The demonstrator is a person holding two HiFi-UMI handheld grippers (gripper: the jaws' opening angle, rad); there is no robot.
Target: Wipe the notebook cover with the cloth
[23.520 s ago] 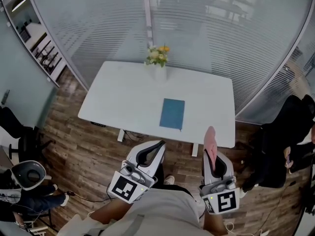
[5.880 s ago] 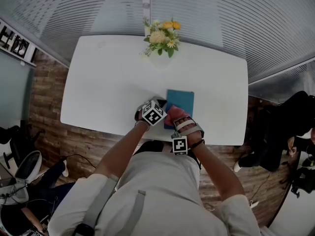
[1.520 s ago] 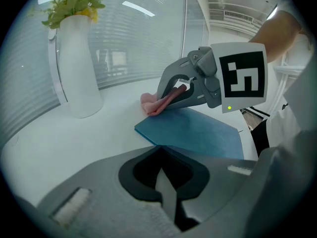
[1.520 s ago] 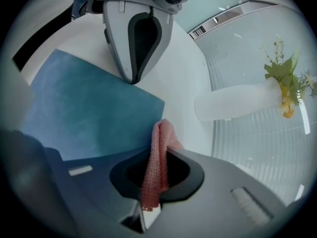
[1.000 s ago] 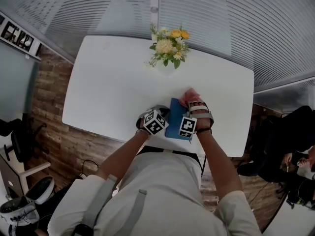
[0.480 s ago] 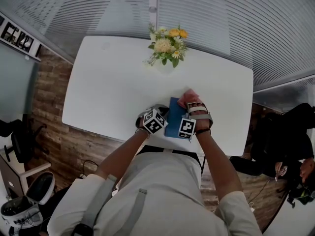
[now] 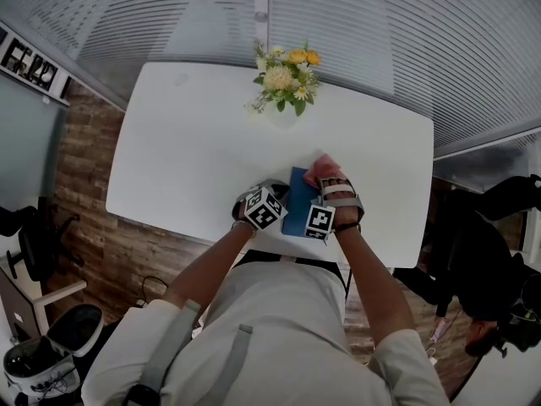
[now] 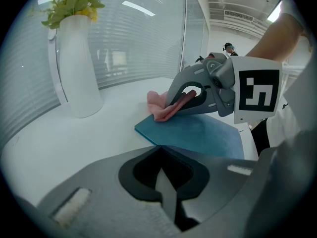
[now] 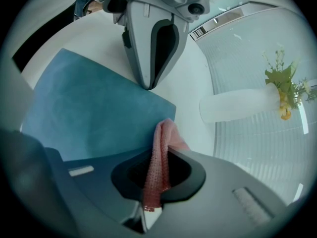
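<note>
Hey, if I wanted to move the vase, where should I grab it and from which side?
Probably around the vase mid-body, coming in level from the notebook side: it stands upright, tall and slim, with flowers blocking the top.

Notebook (image 7: 295,201) partly hidden under right gripper (image 7: 324,178), flowers (image 8: 69,1) cut off above.

Both forearms reach forward, close together. Left tongs (image 7: 279,188): jaws together, empty. Right tongs (image 7: 327,177): jaws clamped on cloth (image 7: 319,167).

Head view looks steeply down; both gripper views, low and close, share the notebook (image 8: 198,133)
</note>
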